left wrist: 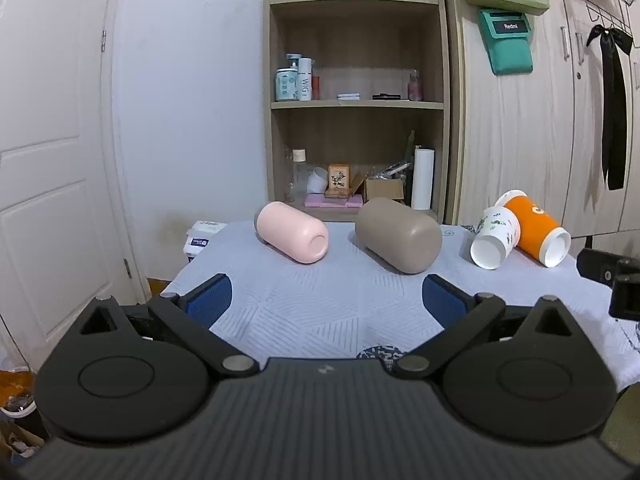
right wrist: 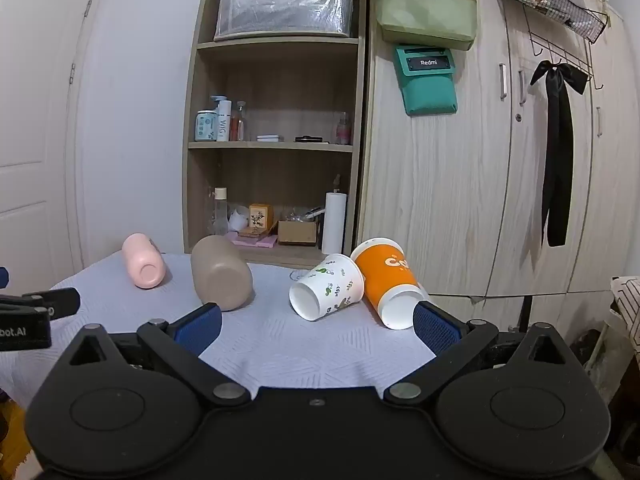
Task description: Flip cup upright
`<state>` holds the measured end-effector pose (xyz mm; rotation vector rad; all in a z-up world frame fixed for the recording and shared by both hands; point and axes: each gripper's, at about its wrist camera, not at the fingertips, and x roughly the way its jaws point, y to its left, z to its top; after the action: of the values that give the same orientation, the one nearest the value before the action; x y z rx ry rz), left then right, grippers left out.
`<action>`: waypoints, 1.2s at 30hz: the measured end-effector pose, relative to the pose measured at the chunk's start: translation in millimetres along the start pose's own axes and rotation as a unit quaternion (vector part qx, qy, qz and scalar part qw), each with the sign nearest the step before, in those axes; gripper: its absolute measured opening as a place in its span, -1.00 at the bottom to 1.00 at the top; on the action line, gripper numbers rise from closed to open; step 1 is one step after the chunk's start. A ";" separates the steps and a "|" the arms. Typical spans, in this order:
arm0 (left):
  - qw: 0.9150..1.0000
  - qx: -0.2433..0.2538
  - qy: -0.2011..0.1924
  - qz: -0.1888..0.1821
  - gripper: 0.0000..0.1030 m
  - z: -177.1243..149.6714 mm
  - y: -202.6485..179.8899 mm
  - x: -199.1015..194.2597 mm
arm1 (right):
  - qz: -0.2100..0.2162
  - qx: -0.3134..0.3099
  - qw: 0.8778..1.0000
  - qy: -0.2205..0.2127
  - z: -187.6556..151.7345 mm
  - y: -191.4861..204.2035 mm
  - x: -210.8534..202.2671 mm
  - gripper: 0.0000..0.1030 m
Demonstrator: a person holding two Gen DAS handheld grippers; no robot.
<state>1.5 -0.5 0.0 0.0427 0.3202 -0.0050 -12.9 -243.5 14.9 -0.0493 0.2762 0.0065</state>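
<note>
Several cups lie on their sides on a table with a pale blue cloth (left wrist: 320,312). From left to right they are a pink cup (left wrist: 292,238), a taupe cup (left wrist: 398,240), a white leaf-print paper cup (left wrist: 494,238) and an orange paper cup (left wrist: 536,230). The right wrist view shows the same row: the pink cup (right wrist: 143,261), the taupe cup (right wrist: 221,273), the white cup (right wrist: 327,287) and the orange cup (right wrist: 386,280). My left gripper (left wrist: 326,298) is open and empty, short of the pink and taupe cups. My right gripper (right wrist: 318,326) is open and empty, just short of the white and orange cups.
A wooden shelf unit (left wrist: 356,104) with bottles and boxes stands behind the table. A wardrobe (right wrist: 480,160) stands to its right and a white door (left wrist: 48,160) on the left. A tissue pack (left wrist: 200,236) lies beyond the table's far left corner.
</note>
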 end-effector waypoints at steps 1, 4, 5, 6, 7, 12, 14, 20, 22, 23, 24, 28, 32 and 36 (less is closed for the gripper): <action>1.000 0.001 0.003 0.001 1.00 0.4 -0.7 1.4 | 0.000 -0.001 1.000 0.001 0.4 0.4 -0.1 1.00; 1.000 -0.003 -0.005 0.006 0.99 4.0 0.5 -2.6 | 0.001 0.002 1.000 0.001 1.7 2.0 -1.1 1.00; 1.000 -0.004 -0.003 0.006 0.99 4.3 2.3 -0.5 | 0.001 0.001 1.000 0.001 2.1 3.0 -1.6 1.00; 1.000 -0.009 -0.007 0.006 0.99 3.7 6.2 -1.7 | 0.000 0.002 1.000 0.001 0.6 -0.2 -1.8 1.00; 1.000 -0.007 -0.007 0.007 1.00 3.3 4.4 -0.4 | -0.001 0.002 1.000 0.002 0.2 -3.1 2.4 1.00; 1.000 -0.020 -0.022 0.006 1.00 -7.2 4.9 1.5 | 0.000 0.006 1.000 0.004 -1.3 -4.2 0.9 1.00; 0.999 -0.019 -0.027 0.007 1.00 -7.5 6.1 0.0 | -0.002 0.010 1.000 0.004 -0.1 -4.3 3.0 1.00; 0.999 -0.015 -0.029 0.007 1.00 -7.9 7.3 -0.9 | -0.004 0.008 1.000 0.005 0.8 -3.9 3.4 1.00; 1.000 -0.014 -0.026 0.007 1.00 -7.6 7.7 -0.5 | -0.004 0.008 1.000 0.006 0.9 -3.8 4.0 1.00; 1.000 -0.013 -0.025 0.008 1.00 -7.8 7.1 -0.4 | -0.004 0.008 1.000 0.006 0.7 -4.4 3.7 1.00; 1.000 -0.014 -0.025 0.007 1.00 -8.1 7.2 -0.6 | -0.004 0.007 1.000 0.006 0.5 -4.5 3.8 1.00; 0.999 -0.029 -0.032 -0.018 1.00 -7.1 11.7 -2.6 | -0.004 0.008 1.000 0.008 0.9 -5.7 3.8 1.00; 0.999 -0.031 -0.034 -0.018 1.00 -6.1 13.1 -5.0 | -0.005 0.010 1.000 0.009 1.0 -6.8 3.9 1.00; 0.999 -0.034 -0.030 -0.016 1.00 -4.7 13.6 -3.6 | -0.006 0.009 1.000 0.010 0.6 -7.6 4.7 1.00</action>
<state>-3.2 13.4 -2.7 -0.0299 0.2600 -0.0280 -8.1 -251.0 14.5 -0.0324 0.2966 -0.0080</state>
